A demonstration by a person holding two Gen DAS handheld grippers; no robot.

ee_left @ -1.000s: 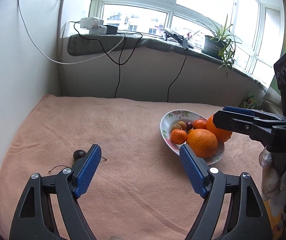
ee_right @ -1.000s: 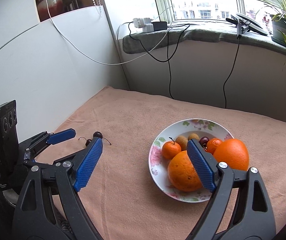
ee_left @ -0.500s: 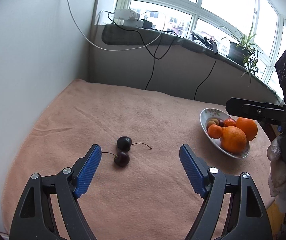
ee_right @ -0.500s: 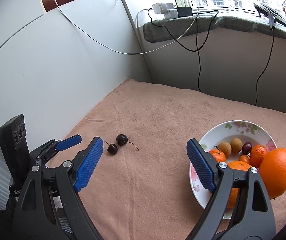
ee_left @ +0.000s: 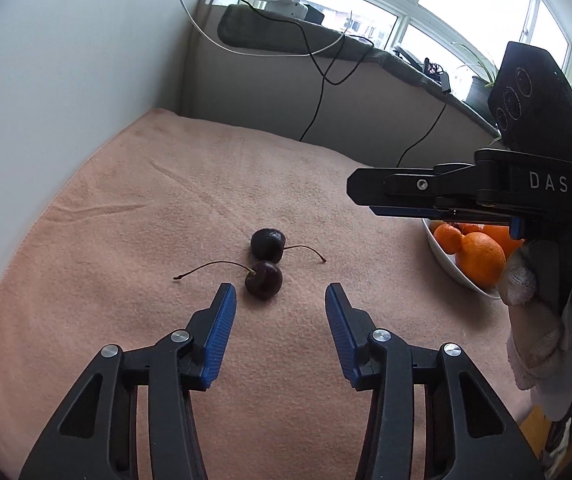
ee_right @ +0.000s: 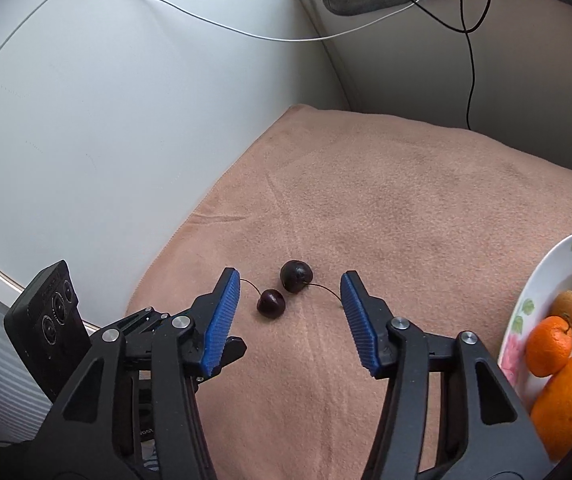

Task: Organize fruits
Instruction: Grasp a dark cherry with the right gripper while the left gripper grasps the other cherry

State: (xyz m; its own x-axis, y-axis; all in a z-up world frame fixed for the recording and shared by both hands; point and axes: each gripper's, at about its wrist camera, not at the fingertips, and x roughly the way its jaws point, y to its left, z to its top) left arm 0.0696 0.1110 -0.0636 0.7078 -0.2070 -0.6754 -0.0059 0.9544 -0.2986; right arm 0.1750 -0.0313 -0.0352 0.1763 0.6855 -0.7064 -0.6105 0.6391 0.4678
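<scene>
Left wrist view: left tongs [ee_left: 280,312] released, just short of near cherry [ee_left: 264,280]; right tongs [ee_right: 289,300] released too. Step: cherry pickup. Next, judged: straddle, clench gently, carry to bowl [ee_right: 525,312].

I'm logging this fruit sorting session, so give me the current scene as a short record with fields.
surface: peach cloth
loose fruit: near cherry and far cherry, side by side on the cloth, stems attached
bowl: floral bowl at the right, holding oranges and small fruits
left tongs: open, empty, just short of the near cherry
right tongs: open, empty, flanking both cherries
</scene>
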